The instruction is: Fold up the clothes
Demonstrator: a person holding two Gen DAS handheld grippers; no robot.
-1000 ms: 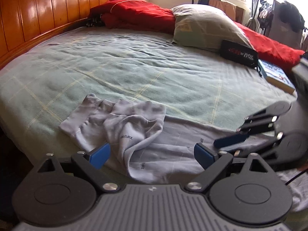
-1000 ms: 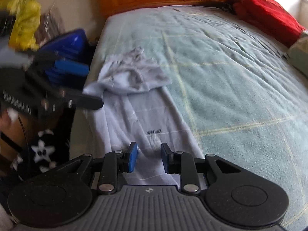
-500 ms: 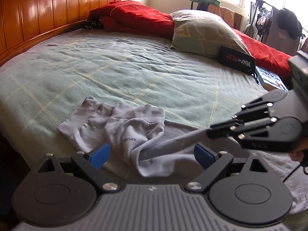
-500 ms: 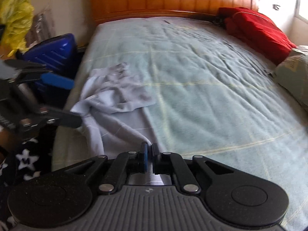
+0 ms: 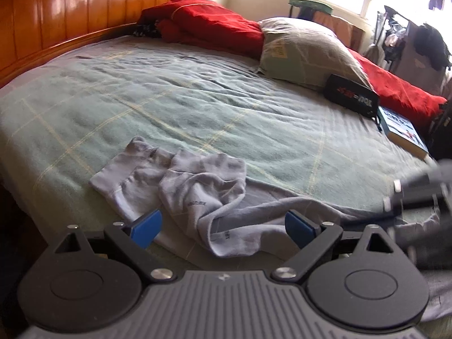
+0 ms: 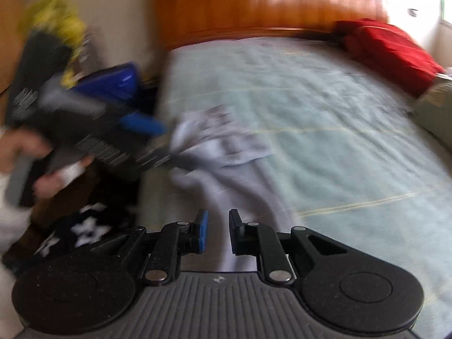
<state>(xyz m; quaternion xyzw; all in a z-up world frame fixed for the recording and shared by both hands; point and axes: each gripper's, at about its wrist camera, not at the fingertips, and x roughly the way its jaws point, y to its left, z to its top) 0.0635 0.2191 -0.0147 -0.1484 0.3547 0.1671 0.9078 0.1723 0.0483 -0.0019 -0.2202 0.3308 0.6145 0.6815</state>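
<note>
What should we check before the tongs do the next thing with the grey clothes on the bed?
1. Left tongs open: ok, wide apart over the grey garment.
2. Right tongs gripping cloth: not ok; the jaws are opening, with cloth between them but not pinched.
3. Garment lying flat: not ok, bunched up at one end.
4. Bare blanket beyond the garment for folding: ok.
5. Garment fully on the bed: cannot tell, its near edge is hidden.
</note>
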